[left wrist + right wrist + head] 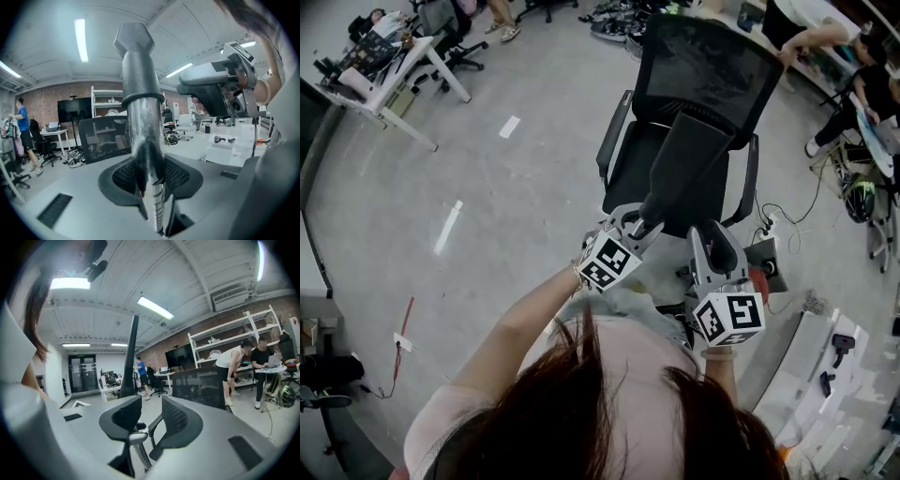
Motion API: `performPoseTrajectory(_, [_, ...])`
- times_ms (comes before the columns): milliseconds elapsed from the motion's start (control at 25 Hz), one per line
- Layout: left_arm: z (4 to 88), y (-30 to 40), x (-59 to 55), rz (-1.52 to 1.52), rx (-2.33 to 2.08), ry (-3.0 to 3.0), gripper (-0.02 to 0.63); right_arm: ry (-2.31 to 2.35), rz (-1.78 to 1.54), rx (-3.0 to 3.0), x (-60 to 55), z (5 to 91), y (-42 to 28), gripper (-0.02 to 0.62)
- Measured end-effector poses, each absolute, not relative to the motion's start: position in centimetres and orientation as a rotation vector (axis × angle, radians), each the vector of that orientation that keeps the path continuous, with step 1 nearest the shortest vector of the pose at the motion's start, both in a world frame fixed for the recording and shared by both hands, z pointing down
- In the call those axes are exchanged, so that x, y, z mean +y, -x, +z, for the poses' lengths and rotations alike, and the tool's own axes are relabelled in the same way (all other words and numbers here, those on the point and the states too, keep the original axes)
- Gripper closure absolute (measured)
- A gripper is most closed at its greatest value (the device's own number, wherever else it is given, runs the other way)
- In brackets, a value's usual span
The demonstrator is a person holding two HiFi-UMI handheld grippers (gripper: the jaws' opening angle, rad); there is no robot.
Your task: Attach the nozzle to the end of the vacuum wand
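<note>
Hair, dark and loose, fills the bottom of the head view, with both grippers held out just beyond it. Grey floor spreads across the room. On it, straight ahead, stands 1 black office chair with a mesh back.

Left gripper: its 2 jaws are closed on the shiny metal wand, pressing it from both sides, and the tube stands upright between them. Right gripper: its 2 jaws stand well apart with nothing pressed between them. From the left gripper view, the right gripper's grey body hangs to the right of the wand's upper end, close to it but apart.

On top of the wand sits the dark grey nozzle, its collar wrapped around the tube's upper end and its mouth flaring at the very top. In the head view the nozzle reaches from the left gripper out over the chair's seat. In the right gripper view it shows as a thin dark blade beyond the left jaw, not between the 2 jaws.
</note>
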State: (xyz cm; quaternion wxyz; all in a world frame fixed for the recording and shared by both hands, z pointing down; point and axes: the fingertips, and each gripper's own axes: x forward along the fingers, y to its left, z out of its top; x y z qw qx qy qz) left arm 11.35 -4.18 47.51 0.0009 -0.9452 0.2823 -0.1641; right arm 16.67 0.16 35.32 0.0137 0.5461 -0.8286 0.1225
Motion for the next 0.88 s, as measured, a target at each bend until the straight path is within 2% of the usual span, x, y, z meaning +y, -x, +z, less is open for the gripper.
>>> performPoseTrajectory(360, [46.5,-8.1,-3.6,-0.496,0.872,2.999,0.465,-2.023,0.423,-2.371,3.8,34.5,-16.8,0.471])
performPoseTrajectory(880, [46.0,-3.8,-1.8,-0.453,0.789,3.030,0.465,-2.276,0.309,-2.101,11.4,32.6,-9.0,0.483])
